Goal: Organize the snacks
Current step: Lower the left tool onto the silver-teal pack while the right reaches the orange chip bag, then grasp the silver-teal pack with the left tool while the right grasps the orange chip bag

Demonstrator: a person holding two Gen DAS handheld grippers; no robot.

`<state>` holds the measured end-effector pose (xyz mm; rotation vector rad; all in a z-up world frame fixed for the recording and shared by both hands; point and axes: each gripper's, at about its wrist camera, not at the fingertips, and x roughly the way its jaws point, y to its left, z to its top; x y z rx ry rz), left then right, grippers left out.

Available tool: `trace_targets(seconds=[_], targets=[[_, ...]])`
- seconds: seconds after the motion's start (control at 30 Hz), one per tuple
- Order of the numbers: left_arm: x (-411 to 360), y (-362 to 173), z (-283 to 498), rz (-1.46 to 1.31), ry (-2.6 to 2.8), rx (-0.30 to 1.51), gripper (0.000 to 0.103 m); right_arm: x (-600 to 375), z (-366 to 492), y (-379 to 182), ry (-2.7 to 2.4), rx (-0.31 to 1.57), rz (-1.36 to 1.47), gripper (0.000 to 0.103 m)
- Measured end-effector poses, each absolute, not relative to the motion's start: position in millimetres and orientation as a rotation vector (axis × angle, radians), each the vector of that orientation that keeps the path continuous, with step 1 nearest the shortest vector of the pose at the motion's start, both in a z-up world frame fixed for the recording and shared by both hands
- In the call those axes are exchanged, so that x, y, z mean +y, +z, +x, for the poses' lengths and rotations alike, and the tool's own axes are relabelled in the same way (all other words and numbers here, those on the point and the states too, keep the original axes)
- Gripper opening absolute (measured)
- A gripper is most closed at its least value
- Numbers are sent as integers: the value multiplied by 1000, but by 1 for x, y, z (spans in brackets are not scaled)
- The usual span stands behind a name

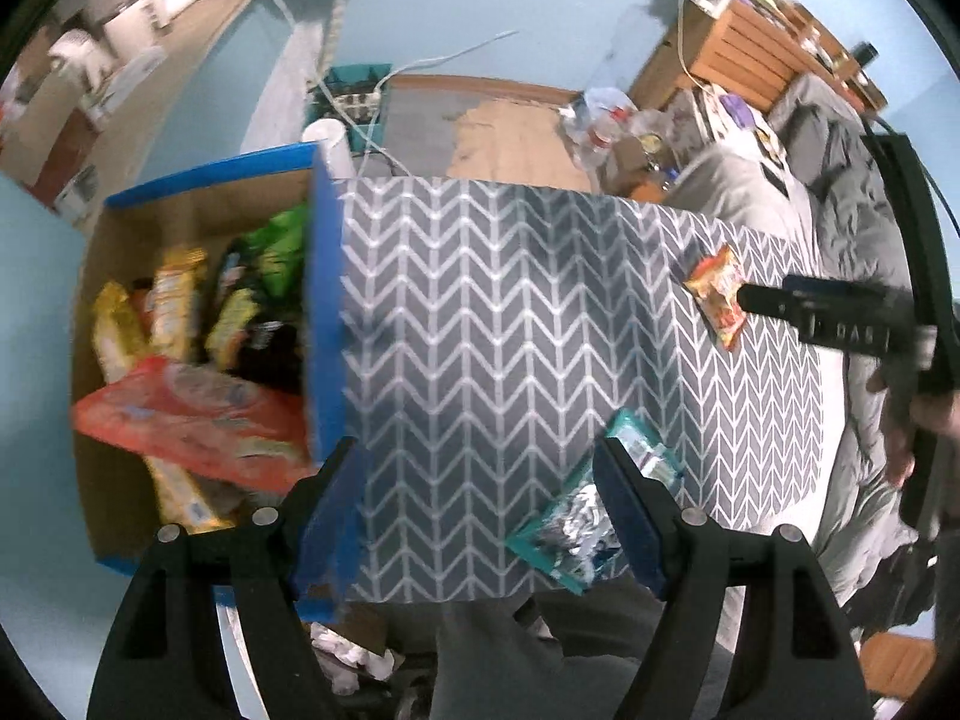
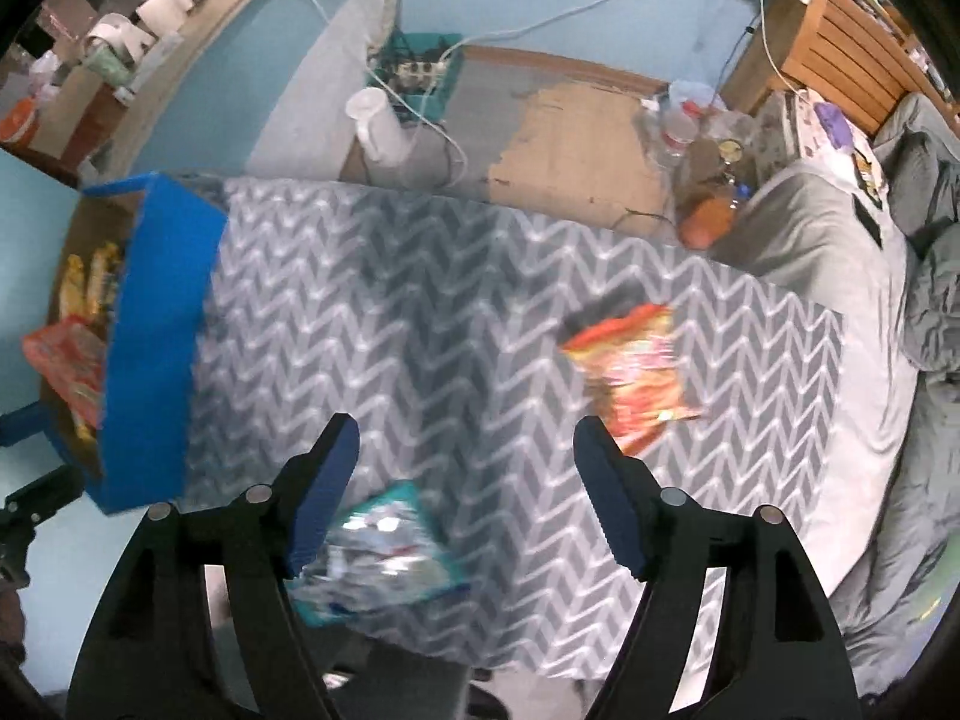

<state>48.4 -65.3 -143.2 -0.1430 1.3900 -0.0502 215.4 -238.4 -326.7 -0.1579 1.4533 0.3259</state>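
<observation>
A blue-edged cardboard box (image 1: 327,300) at the left of the grey chevron cloth (image 1: 510,330) holds several snack packets, with a large red-orange one (image 1: 198,420) on top. A teal and silver packet (image 1: 576,528) lies near the cloth's front edge, beside the right finger of my open, empty left gripper (image 1: 480,480). A red-orange packet (image 1: 717,294) lies at the far right. In the right wrist view my right gripper (image 2: 465,462) is open and empty above the cloth, the red-orange packet (image 2: 636,372) just beyond its right finger and the teal packet (image 2: 378,552) by its left finger. The box (image 2: 156,336) is at the left.
A bed with grey bedding (image 2: 840,240) borders the cloth on the right. A wooden headboard (image 2: 840,42), bottles and clutter (image 2: 690,126) lie beyond. A white roll (image 2: 378,126) and a power strip in a teal bin (image 2: 420,72) stand on the floor behind.
</observation>
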Motion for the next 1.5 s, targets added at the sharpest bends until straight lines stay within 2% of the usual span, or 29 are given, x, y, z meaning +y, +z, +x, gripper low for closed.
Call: trace_targets(seconds=[0.4,0.8,1.1,1.17,1.23,1.3,1.5], targets=[[-135,-174,81,-129,-59,1378,79,-309,262,-380,388,1527,-267,75],[-167,-214,84,-66,-48,1407,79,-303,281,-440,467,1600,-361,75],[-173,-236,68,-9,-71,1434,79,-304,278,-466,439,1628,-312,75],[-173,-241,66,4,-78,1441,79,-303,274,-469,437,1624,-321,69],[-173,-245,62,0,-87,1447,79,-301,270,-470,434,1615,-346,57],[-172,-249,59,-2,-96,1455,79,-300,264,-469,438,1599,-364,49],[-180,-259,41,44,-164,1478,79,-304,239,-463,411,1590,-347,43]])
